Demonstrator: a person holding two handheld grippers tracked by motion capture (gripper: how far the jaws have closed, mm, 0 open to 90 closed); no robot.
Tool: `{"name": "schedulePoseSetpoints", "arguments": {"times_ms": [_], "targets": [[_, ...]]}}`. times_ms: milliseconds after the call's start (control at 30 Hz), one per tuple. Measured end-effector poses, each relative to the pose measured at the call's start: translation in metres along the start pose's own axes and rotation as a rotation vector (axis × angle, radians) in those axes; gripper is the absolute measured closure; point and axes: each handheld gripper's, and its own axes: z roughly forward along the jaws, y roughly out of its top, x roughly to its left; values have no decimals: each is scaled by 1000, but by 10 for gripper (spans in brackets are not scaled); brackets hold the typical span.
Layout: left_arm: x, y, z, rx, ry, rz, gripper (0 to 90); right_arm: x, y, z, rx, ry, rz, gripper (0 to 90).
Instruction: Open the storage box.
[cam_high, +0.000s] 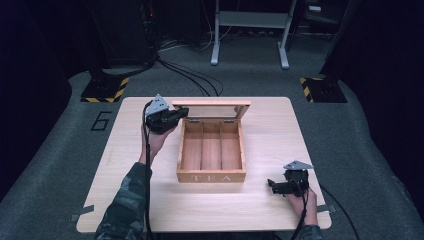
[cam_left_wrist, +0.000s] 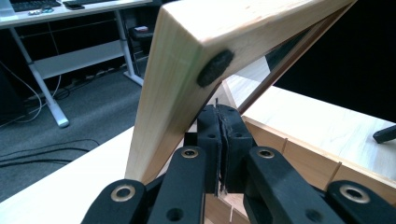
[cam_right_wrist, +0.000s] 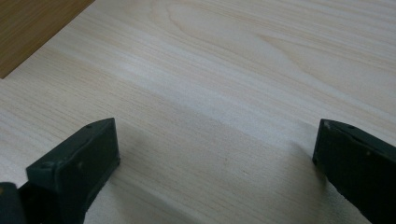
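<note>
A wooden tea box (cam_high: 211, 177) with three compartments stands open at the middle of the table (cam_high: 272, 130). Its glass-paned lid (cam_high: 211, 104) is raised at the back. My left gripper (cam_high: 181, 113) is at the lid's left corner, level with the box's back wall. In the left gripper view its jaws are pressed together with nothing between them (cam_left_wrist: 220, 119), and the lid's wooden frame (cam_left_wrist: 182, 70) leans over them, a dark felt dot (cam_left_wrist: 215, 67) on its corner. My right gripper (cam_high: 272, 185) lies low at the table's front right, open (cam_right_wrist: 215, 135) over bare wood.
The box's side (cam_right_wrist: 28, 28) shows at the upper left of the right gripper view. On the floor beyond the table lie black cables (cam_high: 192, 77), two stand bases with yellow-black stripes (cam_high: 105, 90), and a desk frame's white legs (cam_high: 250, 35).
</note>
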Motion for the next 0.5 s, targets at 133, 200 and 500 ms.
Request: {"name": "schedulePoseSetpoints", "arguments": {"times_ms": [133,200,500], "targets": [[0,0,0,1,1,2,877,0,0,0,0,0,0,0],[0,0,0,0,1,1,877,0,0,0,0,0,0,0],[0,0,0,-1,1,0,877,0,0,0,0,0,0,0]]}}
